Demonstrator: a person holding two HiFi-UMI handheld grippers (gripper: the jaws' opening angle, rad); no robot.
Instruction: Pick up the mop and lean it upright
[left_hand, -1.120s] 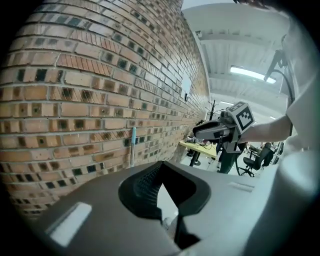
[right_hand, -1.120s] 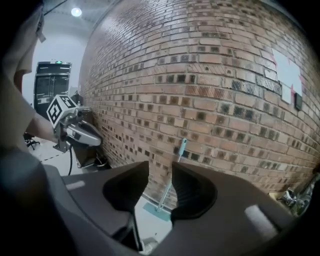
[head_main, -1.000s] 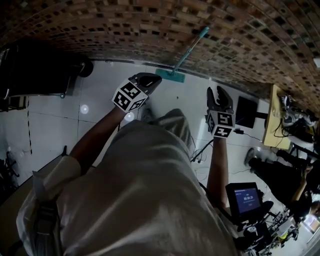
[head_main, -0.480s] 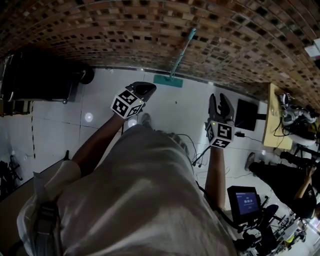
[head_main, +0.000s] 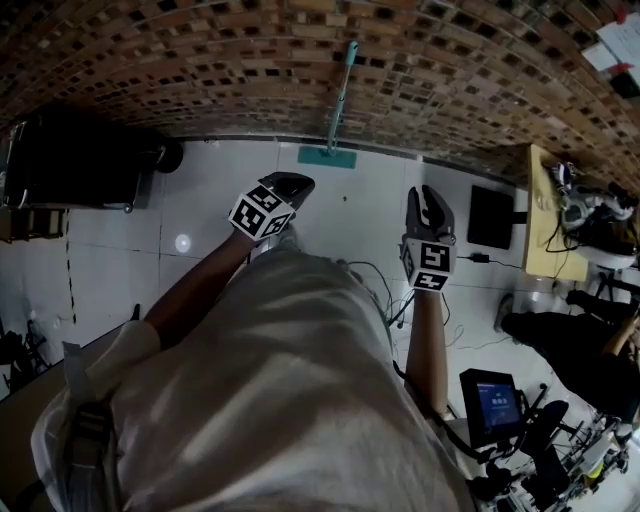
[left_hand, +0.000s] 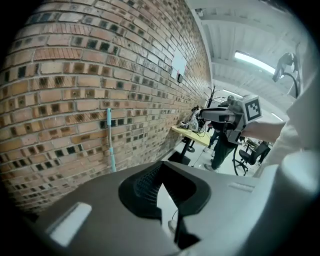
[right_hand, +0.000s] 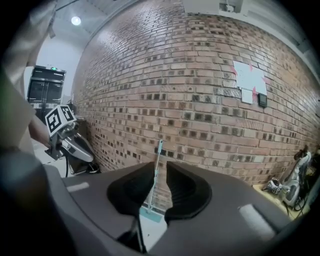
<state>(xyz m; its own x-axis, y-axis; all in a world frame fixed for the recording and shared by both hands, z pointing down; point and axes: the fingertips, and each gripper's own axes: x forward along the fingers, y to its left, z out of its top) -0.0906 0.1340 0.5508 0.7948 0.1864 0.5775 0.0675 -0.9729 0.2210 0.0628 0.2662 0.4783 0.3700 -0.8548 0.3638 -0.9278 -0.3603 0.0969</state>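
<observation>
Nearest, the left claw (head_main: 288, 184) is held shut on nothing, and the right claw (head_main: 424, 198), whose jaws have just been closing with nothing between them, is likewise seen shut and empty. Both are held well apart from the mop (head_main: 340, 98), presumably because the leaning is judged done. Farther off, the mop is stood on the floor (head_main: 370, 205), its flat teal head at the foot of the brick wall (head_main: 180, 60) and its thin handle leant nearly upright, apparently touching the bricks.

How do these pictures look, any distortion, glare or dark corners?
Head view: fisheye bends the brick wall into an arc; dim, with a glare spot on the floor. Left gripper view: black corners, bright ceiling light. Right gripper view: wall bulges, mop is sharp.
</observation>
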